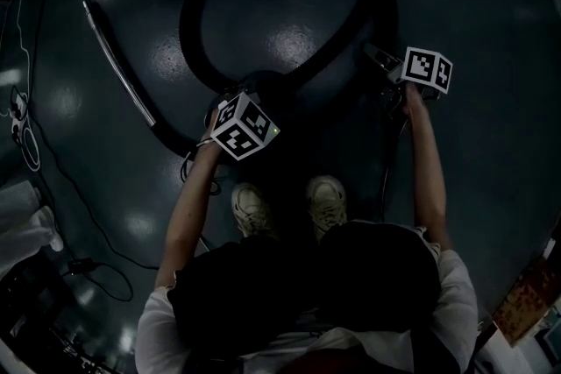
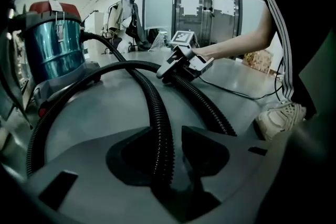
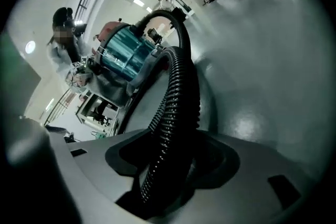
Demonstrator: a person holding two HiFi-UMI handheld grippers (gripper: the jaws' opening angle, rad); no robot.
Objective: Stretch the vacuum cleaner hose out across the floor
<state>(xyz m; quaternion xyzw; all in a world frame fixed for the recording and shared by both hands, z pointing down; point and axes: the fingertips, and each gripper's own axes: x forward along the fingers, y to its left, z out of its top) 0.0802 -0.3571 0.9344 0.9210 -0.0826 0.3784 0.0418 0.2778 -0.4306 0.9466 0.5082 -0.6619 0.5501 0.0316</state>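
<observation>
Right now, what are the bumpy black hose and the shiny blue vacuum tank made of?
Hose: probably flexible black plastic, faintly shiny; its ridged rings bend in curves. Tank: glossy blue, maybe metal, maybe plastic; bright streaks reflect on it.

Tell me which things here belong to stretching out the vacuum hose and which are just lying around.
Job in hand: hose, vacuum cleaner, left gripper, right gripper.
Lying about: floor cable, brown panel.

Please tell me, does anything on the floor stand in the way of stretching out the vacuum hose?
Nothing visible does. The hose lies looped on bare floor; a metal tube lies off to the left, and the vacuum cleaner stands off to the side.
</observation>
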